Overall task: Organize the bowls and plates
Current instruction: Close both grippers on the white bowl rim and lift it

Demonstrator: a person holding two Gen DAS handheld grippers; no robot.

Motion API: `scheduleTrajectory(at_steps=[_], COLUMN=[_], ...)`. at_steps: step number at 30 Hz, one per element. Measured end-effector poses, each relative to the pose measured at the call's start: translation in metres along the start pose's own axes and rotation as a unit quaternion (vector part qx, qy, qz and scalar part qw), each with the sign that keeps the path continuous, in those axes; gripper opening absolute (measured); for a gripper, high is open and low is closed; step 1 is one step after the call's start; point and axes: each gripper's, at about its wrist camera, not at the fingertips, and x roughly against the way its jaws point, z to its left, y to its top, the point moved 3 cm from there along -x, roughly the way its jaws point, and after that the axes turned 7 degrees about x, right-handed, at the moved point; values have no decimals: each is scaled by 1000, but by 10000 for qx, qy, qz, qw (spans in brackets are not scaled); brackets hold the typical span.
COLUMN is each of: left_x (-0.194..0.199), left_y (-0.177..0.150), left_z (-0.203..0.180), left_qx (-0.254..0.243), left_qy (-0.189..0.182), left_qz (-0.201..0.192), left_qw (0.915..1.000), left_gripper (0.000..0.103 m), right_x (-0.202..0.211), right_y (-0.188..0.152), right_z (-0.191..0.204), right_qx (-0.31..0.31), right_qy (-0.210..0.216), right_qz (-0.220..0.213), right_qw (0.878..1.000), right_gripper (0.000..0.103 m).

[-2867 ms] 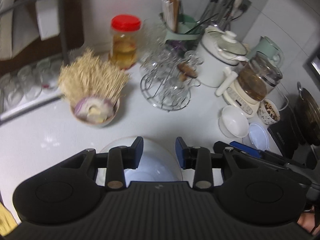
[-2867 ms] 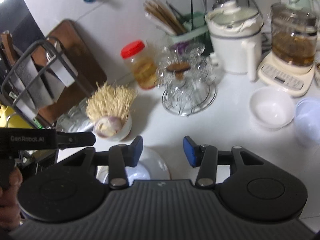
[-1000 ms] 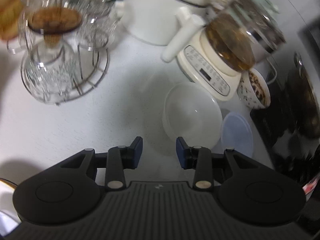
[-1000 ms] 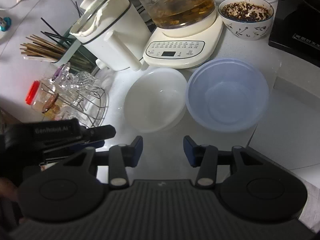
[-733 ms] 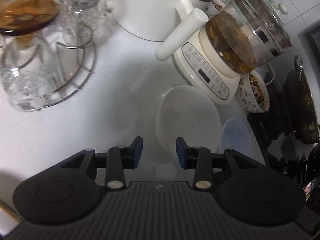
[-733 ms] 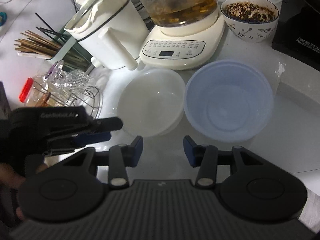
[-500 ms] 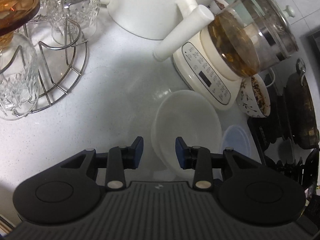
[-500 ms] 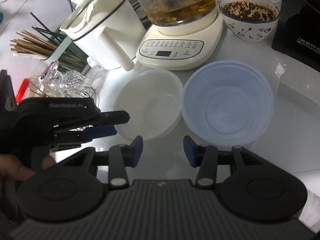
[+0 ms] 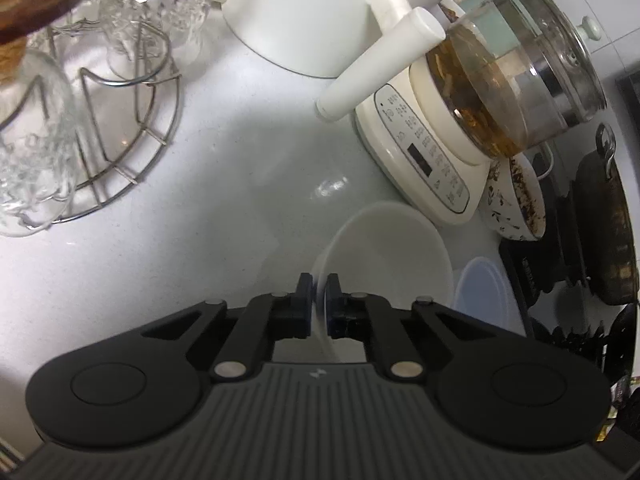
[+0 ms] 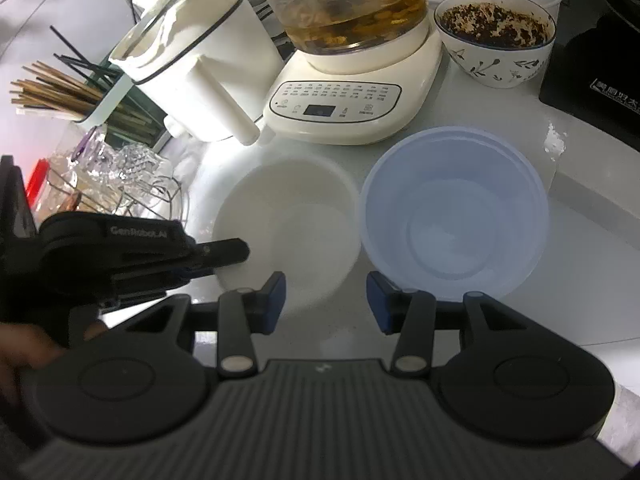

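A white bowl (image 9: pixel 384 248) stands on the pale counter in front of a kettle base. My left gripper (image 9: pixel 319 300) is shut on its near-left rim, one pad inside the wall and one outside. The right wrist view shows that same gripper (image 10: pixel 236 254) coming in from the left onto the white bowl (image 10: pixel 296 224). A pale blue bowl (image 10: pixel 452 216) sits touching the white one on its right, and its edge (image 9: pixel 486 292) peeks out behind the white bowl. My right gripper (image 10: pixel 326 296) hangs open above the counter just before both bowls, holding nothing.
Behind the bowls stand a cream kettle base with a glass pot (image 9: pixel 480 100) and a white lidded cooker (image 9: pixel 304 20). A patterned bowl of dark bits (image 10: pixel 496 36) and a black stove (image 9: pixel 600 220) lie right. A wire rack of glasses (image 9: pixel 80 120) and chopsticks (image 10: pixel 52 88) lie left.
My left gripper has moved forward and down to the white bowl's rim and shut on it. The right gripper has stayed open and almost still.
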Motion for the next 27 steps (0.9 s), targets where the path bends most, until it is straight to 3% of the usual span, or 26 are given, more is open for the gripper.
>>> scheduleTrajectory(at_steps=[7,15,17,27], left_x=[14,39,43,48], left_y=[-16,-36,-39,-48], left_z=[13,42,49,60], left_qx=[68,157,180,212], left_qy=[59,225,260,153], left_qz=[104,105,107,130], left_qw=[9999,9996,9994,9996], left_gripper=[6,6,6,6], right_x=[5,3,3,-7], right_y=[1,-13,-17,-24], right_z=[6,15,16,20], right_qx=[28,125,137,262], right_qy=[96,318,336,406], right_qz=[-84,160,207,327], right_qw=[9999,9993,9991,9983], right_gripper=[48,48,52,53])
